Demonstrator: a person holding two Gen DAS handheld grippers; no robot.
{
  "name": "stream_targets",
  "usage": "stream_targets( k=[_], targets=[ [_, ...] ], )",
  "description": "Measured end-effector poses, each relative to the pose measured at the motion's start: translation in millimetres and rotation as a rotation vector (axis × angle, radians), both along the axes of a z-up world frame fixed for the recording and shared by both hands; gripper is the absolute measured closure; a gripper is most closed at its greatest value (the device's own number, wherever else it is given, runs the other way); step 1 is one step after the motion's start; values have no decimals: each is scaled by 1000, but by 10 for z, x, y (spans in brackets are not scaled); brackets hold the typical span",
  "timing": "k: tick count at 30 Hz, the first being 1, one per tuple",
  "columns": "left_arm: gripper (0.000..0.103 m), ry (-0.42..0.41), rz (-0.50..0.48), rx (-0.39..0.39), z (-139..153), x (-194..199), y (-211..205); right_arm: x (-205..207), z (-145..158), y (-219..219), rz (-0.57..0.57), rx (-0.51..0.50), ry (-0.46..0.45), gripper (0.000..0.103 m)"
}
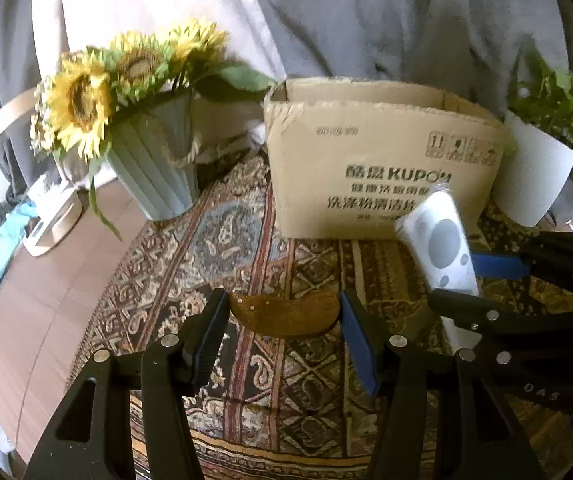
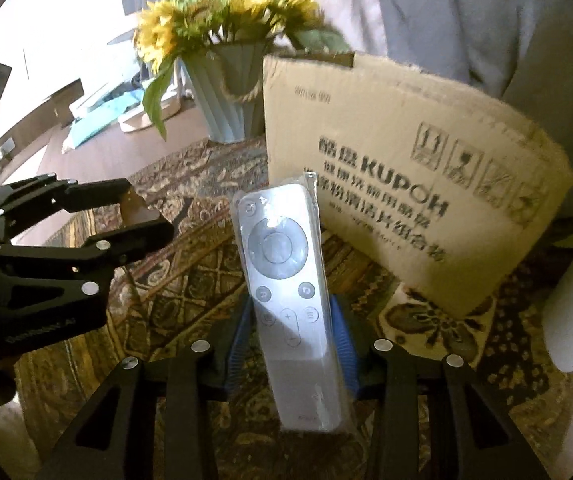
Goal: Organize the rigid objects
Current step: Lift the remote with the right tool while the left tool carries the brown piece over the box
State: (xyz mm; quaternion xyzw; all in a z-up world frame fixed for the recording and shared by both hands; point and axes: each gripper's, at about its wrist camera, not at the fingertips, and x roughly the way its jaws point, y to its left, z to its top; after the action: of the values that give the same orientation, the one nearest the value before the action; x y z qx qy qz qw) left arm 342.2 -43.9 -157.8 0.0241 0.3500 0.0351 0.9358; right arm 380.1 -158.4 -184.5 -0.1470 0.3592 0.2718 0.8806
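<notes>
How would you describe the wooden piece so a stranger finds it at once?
Find the cardboard box on the patterned cloth. In front of it, the left hand-held gripper clamps a wooden piece. It is brown and curved, unlike the white remote beside it.

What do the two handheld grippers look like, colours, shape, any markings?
Both are matte black. The left gripper and the right gripper each have two angular arms with triangular cutouts, silver round rivets at the joints, and ribbed blue pads lining the fingers. Faint pale lettering shows on the black bodies, too blurred to read.
</notes>
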Motion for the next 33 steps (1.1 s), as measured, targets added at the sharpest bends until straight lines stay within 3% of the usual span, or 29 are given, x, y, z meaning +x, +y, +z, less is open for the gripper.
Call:
stream_targets(
  k=[19,33],
  targets=[
    [47,-109,-48,25,342,-168,-92,-313,433,-174,-65,75,-117,67],
    [47,-213,-100,23,735,-39,-128,-318,825,-244,-106,130,-224,68]
  ],
)
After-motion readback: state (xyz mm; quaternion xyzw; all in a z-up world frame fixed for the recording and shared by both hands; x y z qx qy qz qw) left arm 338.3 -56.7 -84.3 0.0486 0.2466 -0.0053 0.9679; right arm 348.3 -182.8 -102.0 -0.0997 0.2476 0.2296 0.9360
